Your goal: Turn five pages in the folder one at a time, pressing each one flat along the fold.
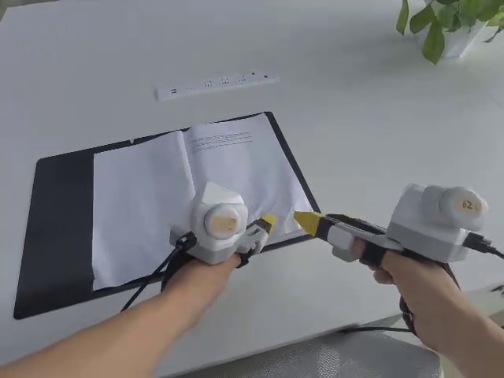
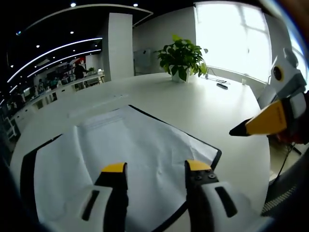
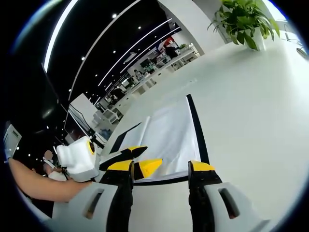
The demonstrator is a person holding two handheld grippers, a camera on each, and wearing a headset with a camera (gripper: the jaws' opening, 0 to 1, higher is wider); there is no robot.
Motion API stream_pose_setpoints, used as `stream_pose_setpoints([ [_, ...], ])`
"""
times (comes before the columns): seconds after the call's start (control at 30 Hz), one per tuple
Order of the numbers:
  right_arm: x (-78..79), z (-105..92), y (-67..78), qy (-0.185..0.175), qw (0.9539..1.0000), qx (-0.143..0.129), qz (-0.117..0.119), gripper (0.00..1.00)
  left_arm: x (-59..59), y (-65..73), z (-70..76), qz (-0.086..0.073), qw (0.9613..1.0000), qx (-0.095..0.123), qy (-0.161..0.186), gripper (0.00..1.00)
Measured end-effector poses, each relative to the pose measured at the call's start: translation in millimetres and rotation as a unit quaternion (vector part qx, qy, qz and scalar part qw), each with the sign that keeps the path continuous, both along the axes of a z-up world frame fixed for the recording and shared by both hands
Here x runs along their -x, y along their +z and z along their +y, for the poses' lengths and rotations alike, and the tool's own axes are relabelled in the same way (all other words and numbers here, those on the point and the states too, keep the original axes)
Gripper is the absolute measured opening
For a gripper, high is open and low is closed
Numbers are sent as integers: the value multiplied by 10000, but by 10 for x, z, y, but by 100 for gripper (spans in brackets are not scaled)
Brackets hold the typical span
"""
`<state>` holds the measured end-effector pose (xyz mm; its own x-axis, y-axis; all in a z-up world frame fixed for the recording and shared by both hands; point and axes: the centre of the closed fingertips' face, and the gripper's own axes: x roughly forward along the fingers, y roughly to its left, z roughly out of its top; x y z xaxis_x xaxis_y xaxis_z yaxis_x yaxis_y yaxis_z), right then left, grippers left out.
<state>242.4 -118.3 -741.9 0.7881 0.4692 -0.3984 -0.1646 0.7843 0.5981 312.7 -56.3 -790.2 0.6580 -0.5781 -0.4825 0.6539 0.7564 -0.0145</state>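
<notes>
Folder (image 1: 55, 228) lies open, power strip (image 1: 216, 83) and plant (image 1: 437, 27) beyond. Left gripper (image 2: 157, 168) and right gripper (image 3: 161, 166) meet at its corner, fingers (image 2: 115, 168) released.

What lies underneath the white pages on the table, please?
A black folder shows as a broad band left of the white pages and a thin border along their far and right edges. Its middle, and any sheets beneath the top ones, are covered.

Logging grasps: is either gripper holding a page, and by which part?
Nothing held: left gripper and right gripper both open, jaws empty, by the folder.
</notes>
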Motion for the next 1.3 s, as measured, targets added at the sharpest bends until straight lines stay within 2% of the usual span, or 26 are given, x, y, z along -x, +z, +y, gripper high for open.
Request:
stream_pose_setpoints([
  [0.17,-12,-32,-60,-20,10000,-5,2,43,-10,-48,-52,-38,10000,37,62,47],
  [0.3,-22,-59,-106,-30,10000,-26,27,43,5,-139,-65,-30,9999,-61,81,46],
  [0.33,-22,-57,-105,-36,10000,-29,22,43,10,-164,-58,-96,9998,-141,64,46],
  [0.4,-30,-58,-96,-49,10000,-39,8,43,15,-175,-63,-185,9997,-149,38,46],
  [0.53,-37,-48,-101,-51,10000,-40,12,43,19,-177,-35,-274,9996,-2,-8,45],
  [0.6,-33,-35,-102,-45,10000,-51,27,43,22,-175,-33,-306,9995,5,-23,45],
  [0.77,-28,-3,-100,-38,10000,-63,27,42,25,-179,-44,-303,9995,3,-52,42],
  [0.87,-16,19,-102,-17,10000,-72,43,42,80,-177,-95,-330,9993,8,-167,35],
  [1.3,-16,29,-69,-33,9999,-92,30,42,68,-173,-69,-332,9994,45,-119,33],
])
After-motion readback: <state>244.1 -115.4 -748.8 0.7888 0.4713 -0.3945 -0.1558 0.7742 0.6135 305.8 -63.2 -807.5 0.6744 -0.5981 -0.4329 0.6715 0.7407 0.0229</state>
